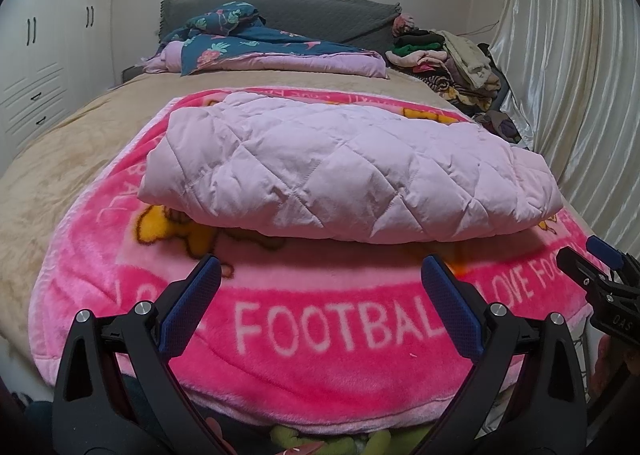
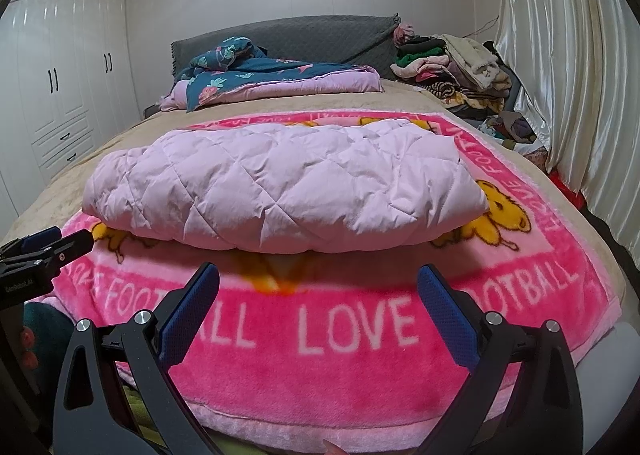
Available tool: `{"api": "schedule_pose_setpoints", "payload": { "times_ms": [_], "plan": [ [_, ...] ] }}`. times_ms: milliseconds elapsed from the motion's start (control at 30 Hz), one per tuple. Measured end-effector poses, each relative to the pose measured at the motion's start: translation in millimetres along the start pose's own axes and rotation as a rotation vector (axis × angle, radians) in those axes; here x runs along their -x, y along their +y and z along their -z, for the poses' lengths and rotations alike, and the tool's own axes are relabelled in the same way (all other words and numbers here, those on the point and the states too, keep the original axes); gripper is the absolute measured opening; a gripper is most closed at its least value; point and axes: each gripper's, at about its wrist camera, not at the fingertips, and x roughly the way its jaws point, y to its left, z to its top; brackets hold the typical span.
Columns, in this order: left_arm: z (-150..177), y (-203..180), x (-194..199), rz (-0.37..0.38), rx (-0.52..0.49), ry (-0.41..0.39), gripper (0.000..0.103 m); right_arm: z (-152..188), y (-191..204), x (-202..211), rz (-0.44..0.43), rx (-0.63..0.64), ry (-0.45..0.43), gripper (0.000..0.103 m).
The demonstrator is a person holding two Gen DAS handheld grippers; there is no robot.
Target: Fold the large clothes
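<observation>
A pale lilac quilted jacket (image 1: 340, 175) lies folded into a thick flat bundle on a pink "LOVE FOOTBALL" blanket (image 1: 320, 331). It also shows in the right wrist view (image 2: 280, 191) on the same blanket (image 2: 352, 327). My left gripper (image 1: 322, 271) is open and empty, hovering over the blanket's near edge, short of the jacket. My right gripper (image 2: 318, 275) is open and empty in the same way. The right gripper shows at the right edge of the left wrist view (image 1: 600, 279); the left one shows at the left edge of the right wrist view (image 2: 44, 251).
The blanket lies on a bed with a beige cover (image 1: 60, 159). A dark floral and lilac duvet (image 1: 256, 47) lies by the grey headboard (image 1: 320, 15). A pile of mixed clothes (image 1: 448, 63) sits far right. Curtains (image 1: 580, 95) hang right; white wardrobes (image 1: 44, 55) stand left.
</observation>
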Motion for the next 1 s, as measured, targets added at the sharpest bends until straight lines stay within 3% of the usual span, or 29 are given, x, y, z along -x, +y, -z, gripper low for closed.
{"api": "schedule_pose_setpoints", "payload": {
  "times_ms": [1000],
  "plan": [
    [-0.9,2.5,3.3,0.002,0.012,0.015,0.094,0.9,1.3,1.9,0.020,0.006,-0.006,0.099]
  ]
}}
